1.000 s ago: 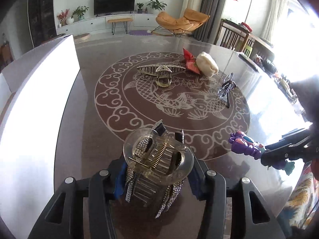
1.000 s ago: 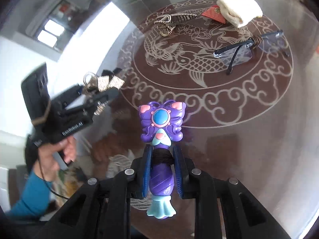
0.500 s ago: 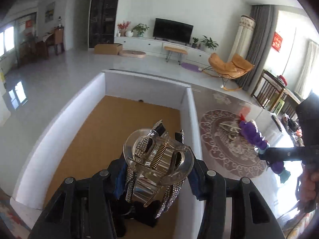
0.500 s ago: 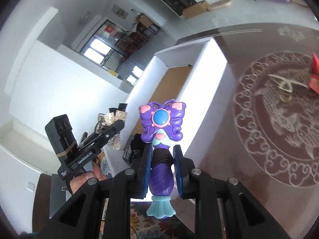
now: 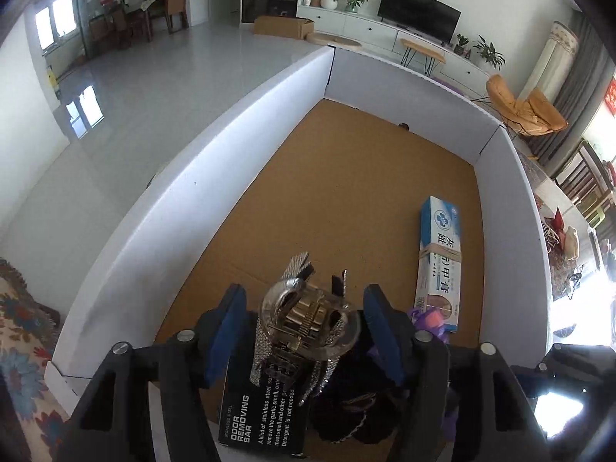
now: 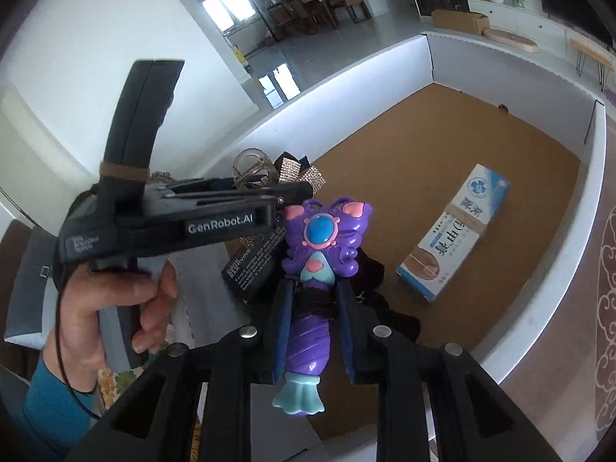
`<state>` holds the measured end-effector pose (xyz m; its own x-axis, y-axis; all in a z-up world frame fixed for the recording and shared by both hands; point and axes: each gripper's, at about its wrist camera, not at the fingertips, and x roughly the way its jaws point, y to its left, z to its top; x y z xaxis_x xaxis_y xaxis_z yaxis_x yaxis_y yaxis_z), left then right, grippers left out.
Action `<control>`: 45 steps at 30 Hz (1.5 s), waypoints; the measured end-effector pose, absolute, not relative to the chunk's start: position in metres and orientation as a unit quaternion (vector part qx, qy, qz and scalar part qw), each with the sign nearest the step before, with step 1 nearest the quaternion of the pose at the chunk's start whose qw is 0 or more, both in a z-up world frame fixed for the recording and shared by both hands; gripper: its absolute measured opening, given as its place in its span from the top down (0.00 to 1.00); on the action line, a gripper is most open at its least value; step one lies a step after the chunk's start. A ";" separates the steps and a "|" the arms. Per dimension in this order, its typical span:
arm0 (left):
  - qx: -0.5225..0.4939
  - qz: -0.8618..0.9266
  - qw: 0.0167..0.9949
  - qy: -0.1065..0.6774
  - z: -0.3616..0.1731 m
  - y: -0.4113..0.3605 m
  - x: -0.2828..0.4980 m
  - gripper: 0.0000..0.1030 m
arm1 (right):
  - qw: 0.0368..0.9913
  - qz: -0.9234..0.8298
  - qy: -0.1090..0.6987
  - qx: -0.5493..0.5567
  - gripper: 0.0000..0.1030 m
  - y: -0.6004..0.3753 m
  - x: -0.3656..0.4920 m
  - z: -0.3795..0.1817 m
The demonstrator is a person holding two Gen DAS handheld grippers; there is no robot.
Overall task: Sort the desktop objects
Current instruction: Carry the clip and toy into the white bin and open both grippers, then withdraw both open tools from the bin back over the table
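My left gripper [image 5: 304, 308] hangs over the near end of a white-walled box [image 5: 238, 161] with a cardboard floor. Its jaws are opening. The clear rhinestone hair claw [image 5: 308, 319] sits between the blue pads [image 5: 227, 331] with a gap on each side. In the right wrist view the same claw [image 6: 254, 165] shows at the left gripper's [image 6: 300, 192] tips. My right gripper [image 6: 313, 288] is just beside it over the box. Its jaws are starting to open, but the pads still touch the black-banded handle of the purple butterfly toy [image 6: 323, 238].
In the box lie a blue-and-white carton [image 5: 439, 258], a black "odor removing bar" box [image 5: 261, 415] and a dark fabric item [image 5: 358, 396]. A person's hand [image 6: 115, 300] grips the left tool. The patterned table [image 6: 600, 308] lies to the right, with a red pouch [image 5: 558, 227].
Both grippers have swung from the patterned table to over the box. The left jaws have spread and the hair claw now sits loose and lower between them. The toy stays in the right gripper.
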<state>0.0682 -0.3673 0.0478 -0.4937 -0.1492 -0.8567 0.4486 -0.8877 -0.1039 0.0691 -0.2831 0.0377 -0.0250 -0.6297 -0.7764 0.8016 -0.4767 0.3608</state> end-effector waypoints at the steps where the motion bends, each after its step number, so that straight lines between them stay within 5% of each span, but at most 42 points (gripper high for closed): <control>1: 0.466 -0.852 0.180 0.158 0.050 -0.366 0.070 0.25 | 0.510 -0.710 0.096 0.477 0.64 -0.281 0.074 0.038; 5: 0.433 -0.865 0.199 0.154 0.060 -0.355 0.080 0.22 | 0.517 -0.746 0.095 0.409 0.46 -0.240 0.088 0.059; 9: 0.382 -0.893 0.187 0.148 0.082 -0.327 0.092 0.22 | 0.467 -0.816 0.073 0.333 0.02 -0.159 0.084 0.071; 10: 0.367 -0.901 0.179 0.143 0.089 -0.315 0.094 0.22 | 0.439 -0.837 0.072 0.320 0.00 -0.131 0.084 0.067; 15: 0.329 -0.932 0.082 0.127 0.121 -0.236 0.091 0.21 | 0.242 -0.900 0.112 0.346 0.00 0.004 0.052 0.011; 20: 0.333 -0.937 -0.035 0.098 0.132 -0.138 0.071 0.01 | 0.101 -0.901 0.085 0.413 0.00 0.115 0.025 -0.013; 32: 0.459 -0.887 -0.048 0.010 -0.005 0.007 -0.027 0.01 | 0.072 -0.886 0.041 0.456 0.00 0.141 -0.022 -0.039; 45: 0.464 -0.885 -0.024 -0.015 -0.025 0.026 -0.059 0.00 | 0.071 -0.885 0.046 0.457 0.00 0.138 -0.023 -0.040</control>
<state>-0.0587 0.0260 -0.0249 -0.5676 0.0274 -0.8228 -0.0561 -0.9984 0.0054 -0.0233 0.1377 -0.0402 -0.5725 -0.0834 -0.8157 0.1682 -0.9856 -0.0173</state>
